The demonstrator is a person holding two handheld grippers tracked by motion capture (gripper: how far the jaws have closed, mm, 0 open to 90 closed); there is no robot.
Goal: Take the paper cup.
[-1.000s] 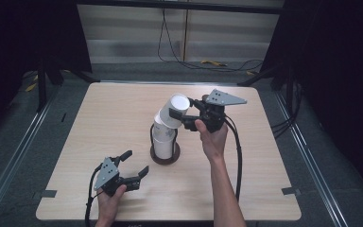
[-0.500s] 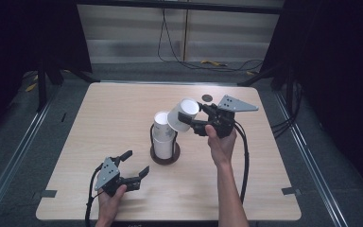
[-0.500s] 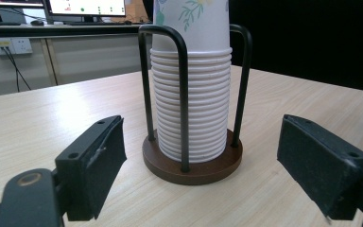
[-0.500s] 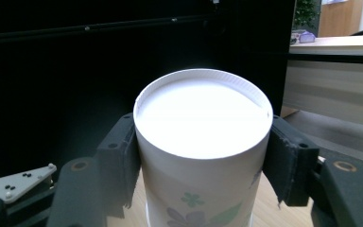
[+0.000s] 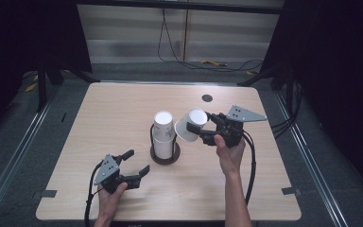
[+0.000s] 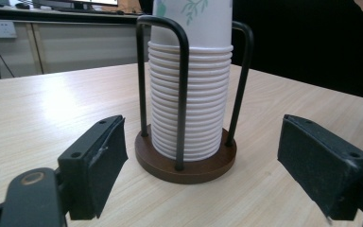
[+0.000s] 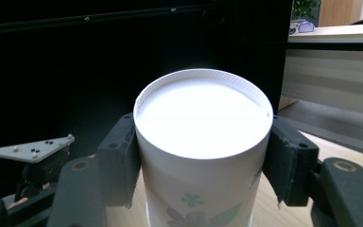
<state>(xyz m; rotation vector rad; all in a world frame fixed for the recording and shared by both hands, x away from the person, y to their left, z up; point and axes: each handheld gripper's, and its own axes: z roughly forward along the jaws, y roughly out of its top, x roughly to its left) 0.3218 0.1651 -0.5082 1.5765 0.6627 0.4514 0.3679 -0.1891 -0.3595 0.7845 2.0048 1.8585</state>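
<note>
White paper cup [image 5: 189, 126] printed with green leaves and a small flower, clamped between the two black pads of the right gripper [image 5: 203, 128], one pad on each side of its wall. Tipped on its side in the high view, with the closed white bottom turned up and toward the stack, the open mouth pointing back at the palm behind the pads. Held clear above the light wooden table [image 5: 123, 109]. Seen from the right gripper view as a round white base [image 7: 203, 117] rising just past the pad tips [image 7: 120, 156].

Just beside those pads, toward the left: tall stack of nested white paper cups [image 5: 163, 135], upright inside a black wire holder on a round dark-brown wooden base [image 5: 164, 158]. Close to the held cup, but whether touching cannot be told.

Left gripper [image 5: 134, 163] low over the near part of the table, jaws spread wide with nothing between the pads [image 6: 105, 163]. Straight ahead of the gap in the left gripper view, a little beyond the pad tips: same holder [image 6: 185, 163] and ribbed stack of rims [image 6: 203, 101].
</note>
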